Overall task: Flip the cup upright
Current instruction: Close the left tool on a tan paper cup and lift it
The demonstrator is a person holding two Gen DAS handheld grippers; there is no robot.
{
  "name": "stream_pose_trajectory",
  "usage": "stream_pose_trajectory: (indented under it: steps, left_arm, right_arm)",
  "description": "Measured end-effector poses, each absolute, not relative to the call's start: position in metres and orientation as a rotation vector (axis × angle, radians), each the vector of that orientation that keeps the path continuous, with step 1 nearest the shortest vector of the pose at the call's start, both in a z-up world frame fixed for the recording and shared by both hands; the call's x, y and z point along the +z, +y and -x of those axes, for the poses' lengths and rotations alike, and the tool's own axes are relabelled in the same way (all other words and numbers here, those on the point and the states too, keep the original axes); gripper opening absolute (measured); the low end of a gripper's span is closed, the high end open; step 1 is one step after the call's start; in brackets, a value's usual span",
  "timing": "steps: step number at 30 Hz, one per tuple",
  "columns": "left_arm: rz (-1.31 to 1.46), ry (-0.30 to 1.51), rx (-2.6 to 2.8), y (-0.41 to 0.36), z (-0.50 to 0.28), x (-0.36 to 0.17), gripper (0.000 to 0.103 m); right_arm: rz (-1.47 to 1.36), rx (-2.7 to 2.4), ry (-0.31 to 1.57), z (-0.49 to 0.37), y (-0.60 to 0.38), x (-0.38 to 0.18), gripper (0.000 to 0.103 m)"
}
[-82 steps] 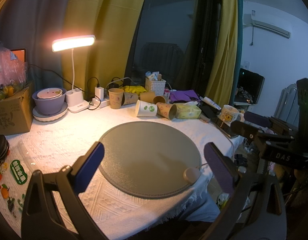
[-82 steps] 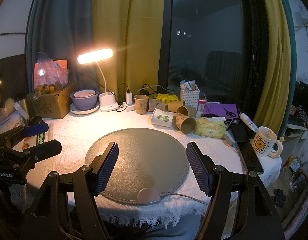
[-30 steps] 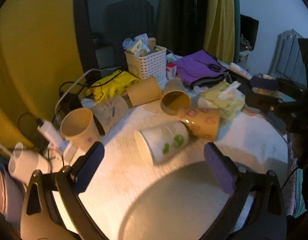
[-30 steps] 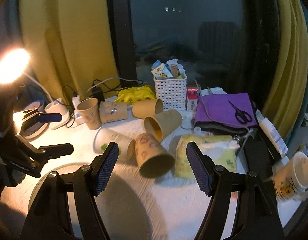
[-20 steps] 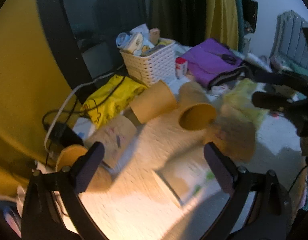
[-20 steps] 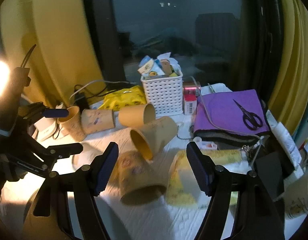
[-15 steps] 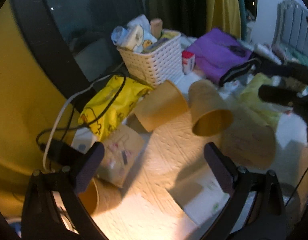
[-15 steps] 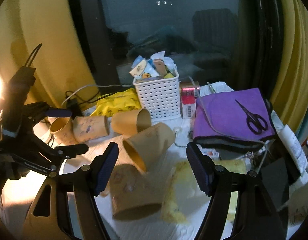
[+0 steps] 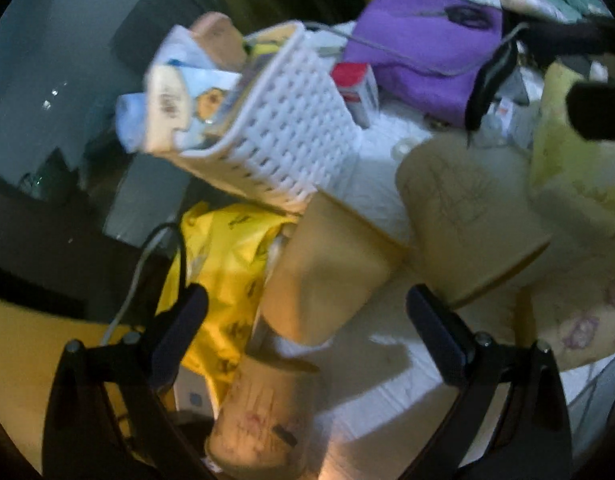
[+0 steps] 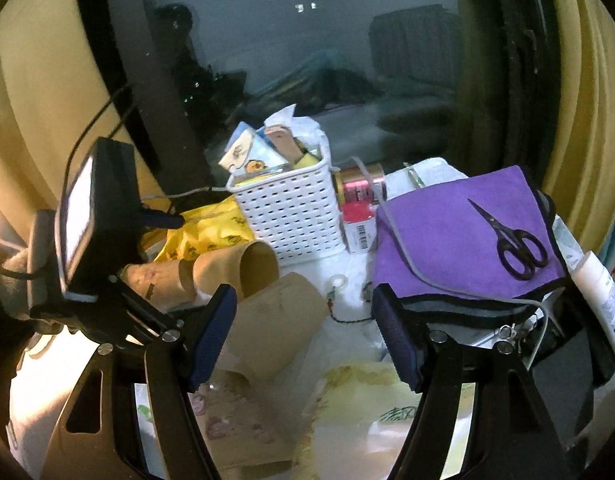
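Several brown paper cups lie on their sides on the white tablecloth. My left gripper point(image 9: 307, 324) is open, its fingers on either side of a plain tan cup point(image 9: 331, 272) that lies by the white basket point(image 9: 291, 136). A second tan cup point(image 9: 463, 220) lies to its right, and a printed one point(image 9: 263, 416) is below. My right gripper point(image 10: 303, 332) is open and empty over another fallen tan cup point(image 10: 275, 328). The plain tan cup point(image 10: 239, 272) and the left gripper's body point(image 10: 95, 248) show in the right wrist view.
A yellow plastic bag point(image 9: 223, 272) and a cable lie left of the cups. A purple cloth point(image 10: 459, 236) with black scissors point(image 10: 511, 240) lies at the right, a red can point(image 10: 359, 200) beside the basket point(image 10: 291, 212). A yellowish tissue pack point(image 10: 371, 412) lies in front.
Both grippers have moved forward from the grey mat toward the fallen cups at the back. The left gripper has tilted and closed in around the plain tan cup by the basket.
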State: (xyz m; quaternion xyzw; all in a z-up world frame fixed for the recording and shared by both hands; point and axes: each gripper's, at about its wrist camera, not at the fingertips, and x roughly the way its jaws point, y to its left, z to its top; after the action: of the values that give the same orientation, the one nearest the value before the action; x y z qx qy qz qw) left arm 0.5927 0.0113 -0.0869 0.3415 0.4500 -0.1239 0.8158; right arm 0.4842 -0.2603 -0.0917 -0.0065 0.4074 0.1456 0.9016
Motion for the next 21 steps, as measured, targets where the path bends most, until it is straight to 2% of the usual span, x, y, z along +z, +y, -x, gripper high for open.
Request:
stream_pose_trajectory:
  steps: [5,6,7,12,14,16,21]
  left_arm:
    - [-0.820,0.955,-0.270,0.006,-0.601,-0.103,0.099]
    - [-0.834,0.953,-0.271,0.006,-0.603,-0.106,0.090]
    - [-0.844,0.956,-0.265,0.006,-0.603,-0.110,0.086]
    - [-0.876,0.935,-0.263,0.002,-0.605,-0.118,0.085]
    - [-0.873,0.930,-0.267,0.001,-0.604,-0.119,0.081]
    - [-0.848,0.935,-0.284,-0.003,-0.599,-0.114,0.068]
    - [-0.828,0.933,-0.260,-0.001,-0.596,-0.108,0.067]
  right_arm:
    - [-0.020,0.295,0.845,-0.488,-0.269,-0.097,0.073]
    - [-0.022,0.294,0.846,-0.488,-0.269,-0.098,0.073]
    - [-0.023,0.295,0.847,-0.489,-0.270,-0.099,0.073]
    - [-0.032,0.295,0.861,-0.491,-0.273,-0.107,0.073]
    - [-0.032,0.295,0.864,-0.492,-0.273,-0.109,0.073]
    - [-0.030,0.294,0.867,-0.492,-0.273,-0.111,0.073]
    - [-0.026,0.285,0.867,-0.491,-0.273,-0.110,0.073]
